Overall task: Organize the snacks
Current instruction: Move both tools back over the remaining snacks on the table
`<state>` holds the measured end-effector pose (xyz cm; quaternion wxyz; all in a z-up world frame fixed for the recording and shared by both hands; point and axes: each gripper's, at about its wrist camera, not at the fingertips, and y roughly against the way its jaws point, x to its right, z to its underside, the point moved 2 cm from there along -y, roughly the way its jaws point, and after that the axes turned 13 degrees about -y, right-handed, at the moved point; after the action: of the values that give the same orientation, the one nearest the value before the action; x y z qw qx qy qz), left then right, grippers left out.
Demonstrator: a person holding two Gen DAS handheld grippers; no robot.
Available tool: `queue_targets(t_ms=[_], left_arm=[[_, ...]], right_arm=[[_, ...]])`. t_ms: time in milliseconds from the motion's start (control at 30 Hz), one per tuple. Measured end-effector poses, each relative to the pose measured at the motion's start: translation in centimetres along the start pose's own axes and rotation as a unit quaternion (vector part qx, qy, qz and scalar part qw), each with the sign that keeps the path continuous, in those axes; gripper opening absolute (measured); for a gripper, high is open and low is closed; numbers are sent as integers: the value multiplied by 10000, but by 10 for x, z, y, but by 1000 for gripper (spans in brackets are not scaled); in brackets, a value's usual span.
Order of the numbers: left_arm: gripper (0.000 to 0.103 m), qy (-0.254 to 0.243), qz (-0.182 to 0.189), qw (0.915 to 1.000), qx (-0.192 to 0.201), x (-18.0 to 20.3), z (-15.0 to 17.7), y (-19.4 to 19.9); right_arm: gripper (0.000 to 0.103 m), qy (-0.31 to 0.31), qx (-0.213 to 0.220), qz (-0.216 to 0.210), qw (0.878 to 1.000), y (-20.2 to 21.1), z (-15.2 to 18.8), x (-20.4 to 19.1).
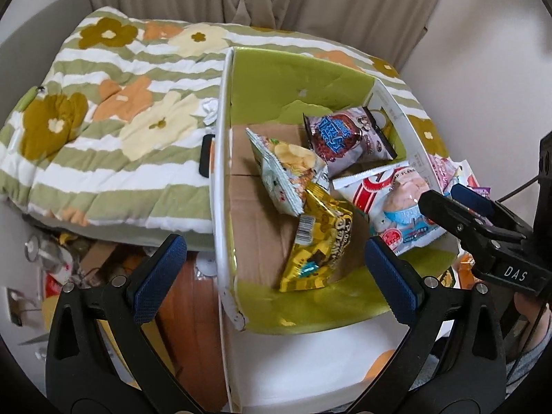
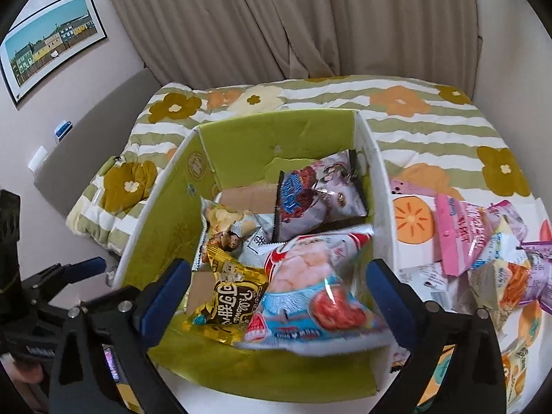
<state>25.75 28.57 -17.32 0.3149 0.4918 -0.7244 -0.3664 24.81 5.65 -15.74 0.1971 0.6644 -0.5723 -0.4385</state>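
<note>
While both my claws hang over the box (image 2: 162,207) with their jaws spread wide and nothing between them, I take stock of where the snacks lie. The left gripper (image 1: 276,276) sits above the near left of the box, over the gold packet (image 1: 319,245); the right gripper (image 2: 279,296) sits above the shrimp-chip bag (image 2: 317,286), which leans on the near right wall. Two more bags are in there: the potato-chip bag (image 1: 289,169) at the middle and the purple bag (image 1: 345,134) toward the far corner. All four rest on the cardboard floor (some overlapping at the edges).

The rest of the job, as I judge it, is the loose pile of packets (image 2: 483,241) on the quilt (image 2: 431,127), just outside the right wall of the box. To do the next fetch well, I would lift the right claw clear of the wall before swinging across, so a finger does not snag the rim and drag the box. I would choose a top packet, such as the pink one (image 2: 462,238), and pinch it by its sealed edge, since puffed bags slip and crush. The left claw should stay out of the box so bags drop in freely.
</note>
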Motion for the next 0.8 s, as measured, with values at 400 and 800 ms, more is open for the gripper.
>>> queue_targets(t_ms=[400, 800], left_arm=[[102, -121, 32, 9998, 129, 16, -2, 13], [102, -306, -37, 9984, 476, 83, -14, 39]], right_arm=[[101, -30, -49, -109, 9999, 16, 5, 2], [101, -144, 330, -113, 9993, 83, 4, 54]])
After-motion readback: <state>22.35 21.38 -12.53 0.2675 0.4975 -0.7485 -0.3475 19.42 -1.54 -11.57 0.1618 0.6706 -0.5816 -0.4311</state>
